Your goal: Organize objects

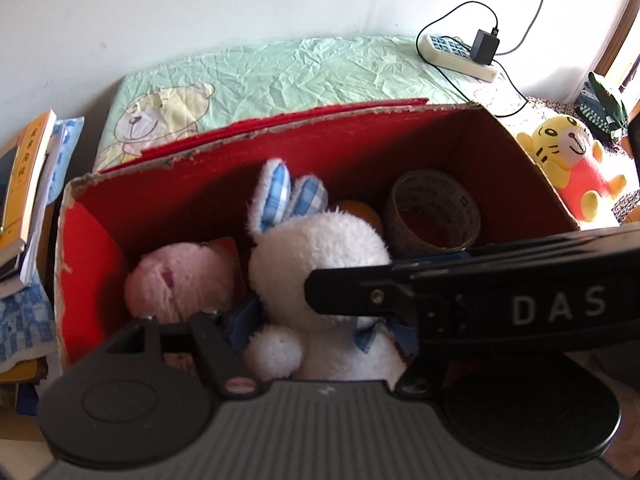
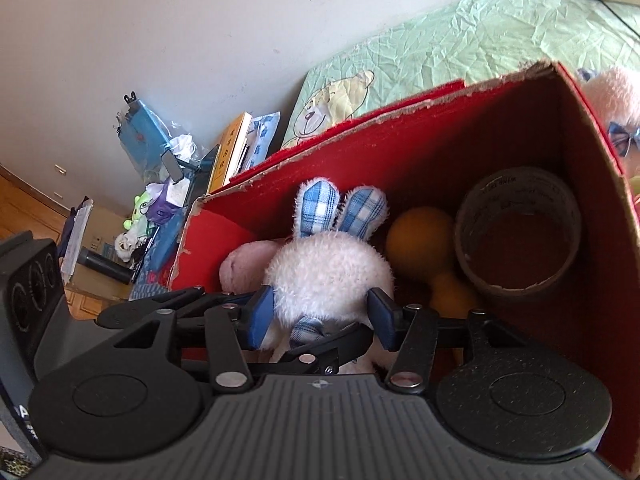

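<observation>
A red cardboard box (image 1: pixel 360 148) (image 2: pixel 440 148) stands open on a bed. Inside it sits a white rabbit plush (image 1: pixel 320 248) (image 2: pixel 328 268) with blue-checked ears, upright. My right gripper (image 2: pixel 320 316) has its blue pads (image 2: pixel 262 316) against both sides of the rabbit's head. One of its black fingers (image 1: pixel 344 292) crosses the left wrist view. My left gripper (image 1: pixel 320 328) straddles the rabbit's body lower down. Its right pad is largely hidden behind the right gripper, so I cannot tell whether it presses.
The box also holds a pink plush (image 1: pixel 176 280) (image 2: pixel 244 264), an orange toy (image 2: pixel 416 240) and a tape roll (image 1: pixel 394 208) (image 2: pixel 520 178). A yellow tiger plush (image 1: pixel 568 160) and a power strip (image 1: pixel 452 52) lie on the green sheet (image 1: pixel 300 68). Books (image 1: pixel 24 176) are stacked to the left.
</observation>
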The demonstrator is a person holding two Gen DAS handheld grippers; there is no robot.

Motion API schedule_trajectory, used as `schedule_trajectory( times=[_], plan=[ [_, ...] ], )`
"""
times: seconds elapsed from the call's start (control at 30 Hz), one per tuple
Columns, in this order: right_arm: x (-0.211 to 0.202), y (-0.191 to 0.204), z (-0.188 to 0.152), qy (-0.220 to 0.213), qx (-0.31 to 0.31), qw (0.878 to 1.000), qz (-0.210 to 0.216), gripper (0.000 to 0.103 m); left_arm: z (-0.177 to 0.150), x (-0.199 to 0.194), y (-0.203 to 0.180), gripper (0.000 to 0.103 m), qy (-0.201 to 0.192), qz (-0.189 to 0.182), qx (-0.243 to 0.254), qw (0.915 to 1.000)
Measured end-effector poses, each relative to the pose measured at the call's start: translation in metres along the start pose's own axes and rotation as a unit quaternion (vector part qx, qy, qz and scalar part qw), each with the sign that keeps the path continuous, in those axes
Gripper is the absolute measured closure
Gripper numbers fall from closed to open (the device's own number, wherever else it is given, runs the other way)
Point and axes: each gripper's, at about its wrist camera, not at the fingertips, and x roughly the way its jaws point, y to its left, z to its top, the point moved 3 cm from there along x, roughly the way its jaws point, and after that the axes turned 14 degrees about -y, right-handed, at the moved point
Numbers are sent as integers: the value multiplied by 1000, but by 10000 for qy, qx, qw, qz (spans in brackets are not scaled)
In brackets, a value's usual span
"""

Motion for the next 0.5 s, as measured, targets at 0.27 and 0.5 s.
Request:
schedule_trajectory(
  times=[0.27,0.5],
  plan=[
    [-10,2,1,-172,-31,9997,-147,47,-1,-6,-2,26,-7,93,8,10000],
    [-19,3,-2,-246,6,9994,-259,47,-2,-15,-1,17,-91,216,36,9997]
  ],
)
